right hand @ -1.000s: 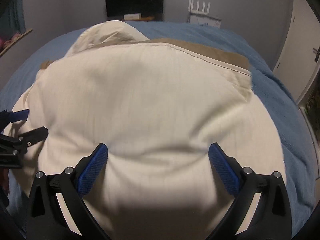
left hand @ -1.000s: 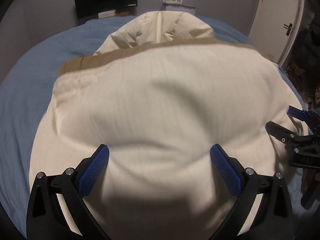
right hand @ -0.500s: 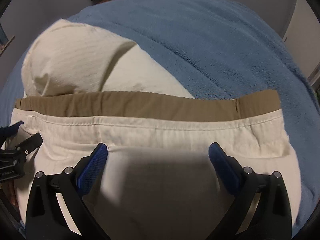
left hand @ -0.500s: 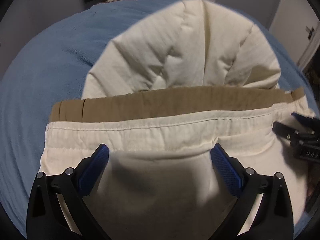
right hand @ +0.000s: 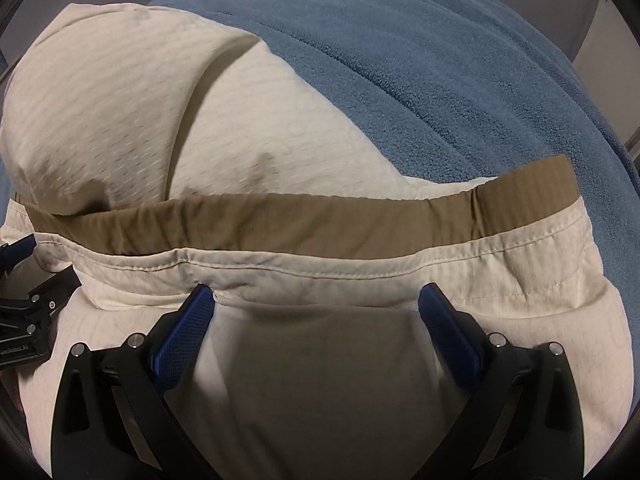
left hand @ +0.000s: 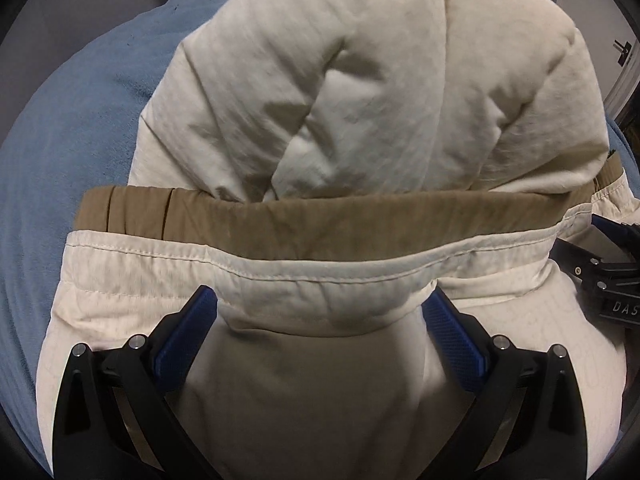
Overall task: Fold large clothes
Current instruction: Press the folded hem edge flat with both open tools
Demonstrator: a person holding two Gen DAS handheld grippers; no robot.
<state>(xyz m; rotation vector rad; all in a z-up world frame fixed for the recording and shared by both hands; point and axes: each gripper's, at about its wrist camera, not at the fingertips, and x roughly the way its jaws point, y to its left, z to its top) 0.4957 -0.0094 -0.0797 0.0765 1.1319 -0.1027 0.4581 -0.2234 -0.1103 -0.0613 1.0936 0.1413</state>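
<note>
Laying the jacket (left hand: pixel 360 120) hem across the blanket (right hand: pixel 460 60) for a fold. Keeping left gripper (left hand: pixel 320 324) and right gripper (right hand: pixel 318 316) spread wide, gripping nothing

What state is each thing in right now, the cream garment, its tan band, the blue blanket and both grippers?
Cream padded garment: folded over itself, hem edge uppermost.
Tan inner band: exposed along that hem.
Blue fleece blanket: spread under the garment.
Left gripper: fingers apart, cloth bunched between.
Right gripper: fingers apart, cloth between.

Cream garment (left hand: pixel 360 92), tan inner waistband (left hand: pixel 304 224), perhaps trousers, folded over, on bed
</note>
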